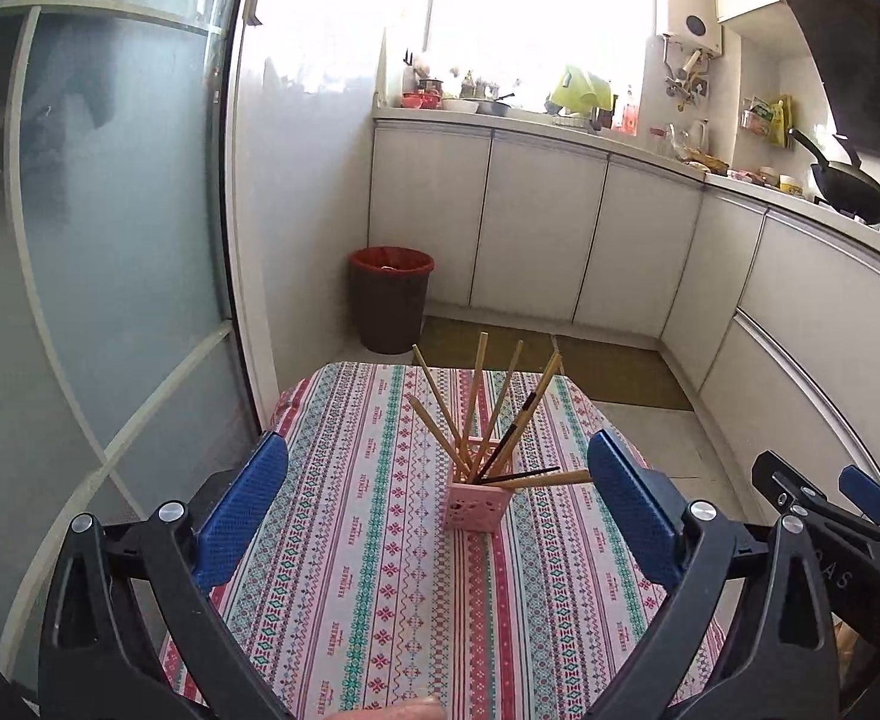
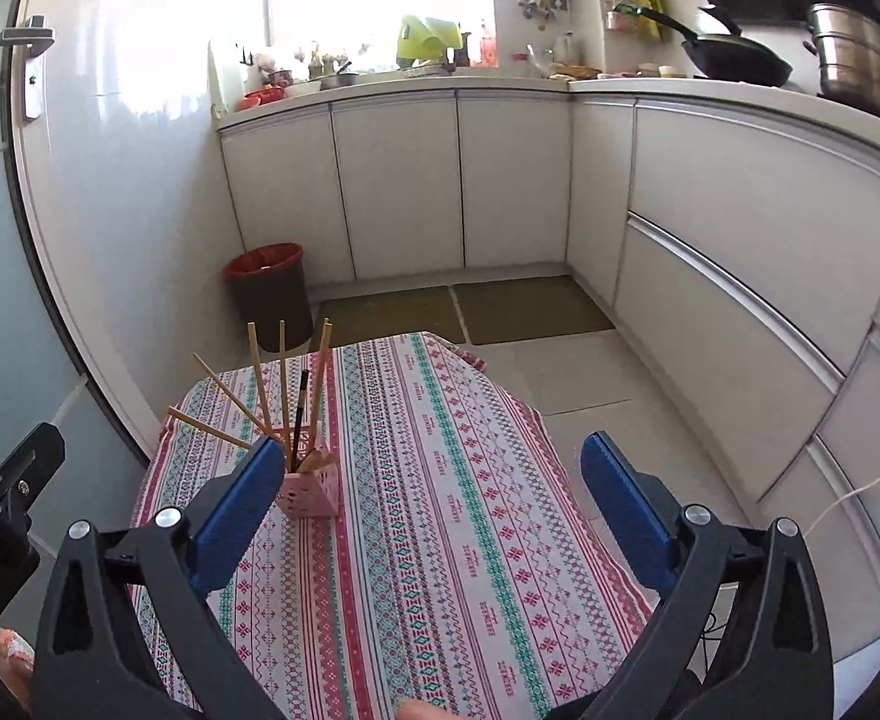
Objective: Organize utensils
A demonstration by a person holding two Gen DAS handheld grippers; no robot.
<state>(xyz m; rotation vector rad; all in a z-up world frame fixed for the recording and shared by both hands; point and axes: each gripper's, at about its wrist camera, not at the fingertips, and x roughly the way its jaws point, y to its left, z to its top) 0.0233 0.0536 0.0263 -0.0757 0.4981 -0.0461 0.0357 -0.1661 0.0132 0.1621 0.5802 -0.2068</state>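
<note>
A pink perforated holder (image 1: 477, 504) stands upright on the patterned tablecloth (image 1: 344, 570), with several wooden chopsticks (image 1: 475, 396) and a dark pair fanning out of it. My left gripper (image 1: 437, 450) is held back from the holder, its blue pads wide apart and nothing between them. In the right wrist view the same holder (image 2: 314, 495) sits just beyond the left blue finger (image 2: 233, 519) of my right gripper (image 2: 431, 450), which is open and holds nothing. The right gripper (image 1: 824, 489) also shows at the right edge of the left wrist view.
A small table covered by the striped cloth (image 2: 440, 510) fills the foreground. Behind it stand a dark bin with a red liner (image 1: 389, 306), white kitchen cabinets (image 1: 536, 228) and a cluttered counter with a wok (image 1: 851, 189). A glass door (image 1: 110, 210) is on the left.
</note>
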